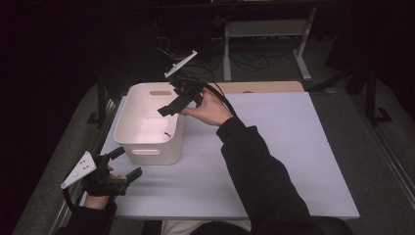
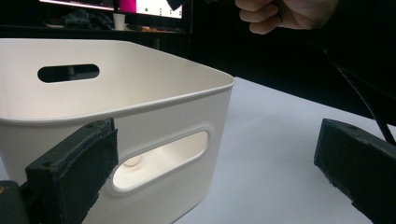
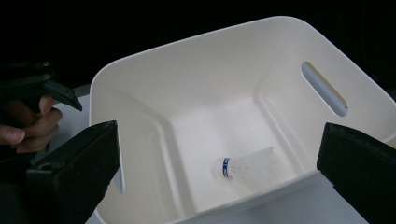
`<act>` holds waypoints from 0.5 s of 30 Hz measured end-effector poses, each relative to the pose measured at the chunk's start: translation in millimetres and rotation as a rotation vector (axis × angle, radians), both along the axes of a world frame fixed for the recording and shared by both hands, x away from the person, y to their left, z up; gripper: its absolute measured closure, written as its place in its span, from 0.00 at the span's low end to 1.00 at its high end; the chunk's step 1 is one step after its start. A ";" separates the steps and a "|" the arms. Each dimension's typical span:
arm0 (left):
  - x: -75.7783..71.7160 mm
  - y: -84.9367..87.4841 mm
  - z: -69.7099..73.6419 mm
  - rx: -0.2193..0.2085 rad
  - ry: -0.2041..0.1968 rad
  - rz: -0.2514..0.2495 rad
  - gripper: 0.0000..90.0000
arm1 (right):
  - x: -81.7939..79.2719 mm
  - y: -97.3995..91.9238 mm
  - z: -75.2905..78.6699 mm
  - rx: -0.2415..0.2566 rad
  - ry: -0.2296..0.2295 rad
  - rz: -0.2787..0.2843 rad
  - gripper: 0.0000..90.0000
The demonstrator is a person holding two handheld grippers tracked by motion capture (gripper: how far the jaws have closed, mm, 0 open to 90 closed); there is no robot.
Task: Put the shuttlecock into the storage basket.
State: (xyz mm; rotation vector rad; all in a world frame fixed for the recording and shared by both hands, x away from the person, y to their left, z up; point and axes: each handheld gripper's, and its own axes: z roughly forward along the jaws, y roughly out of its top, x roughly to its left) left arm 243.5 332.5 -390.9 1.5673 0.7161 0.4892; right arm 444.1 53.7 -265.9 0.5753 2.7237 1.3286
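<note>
So the shuttlecock (image 3: 243, 169) is lying on its side on the floor of the white bin (image 1: 128, 117), near one wall. The right gripper (image 1: 172, 105) hangs over the bin's rim with its jaws wide apart and nothing in them. The left gripper (image 1: 122, 164) sits low on the bench (image 1: 284, 147) just beside the bin's near end, jaws apart too, empty.

Biggest risk I'd guess: that left one bumps the light bin and shoves it, or the right jaws clip the rim going in. No readable labels anywhere, just a blue band on the shuttlecock.
</note>
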 end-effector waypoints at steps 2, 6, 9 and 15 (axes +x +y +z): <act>0.1 -0.1 0.0 0.000 0.000 0.000 0.00 | -0.5 -3.3 -0.5 0.003 0.000 -0.007 0.00; 0.5 -0.7 0.2 0.001 0.003 0.004 0.00 | -0.3 -17.9 -3.2 0.021 0.003 -0.027 0.00; 0.8 -0.5 0.1 0.000 0.005 0.005 0.00 | -0.3 -28.6 -5.6 0.038 0.004 -0.039 0.00; 0.9 -0.1 0.0 -0.004 0.005 0.005 0.00 | -1.4 -49.0 -9.7 0.060 -0.007 -0.069 0.00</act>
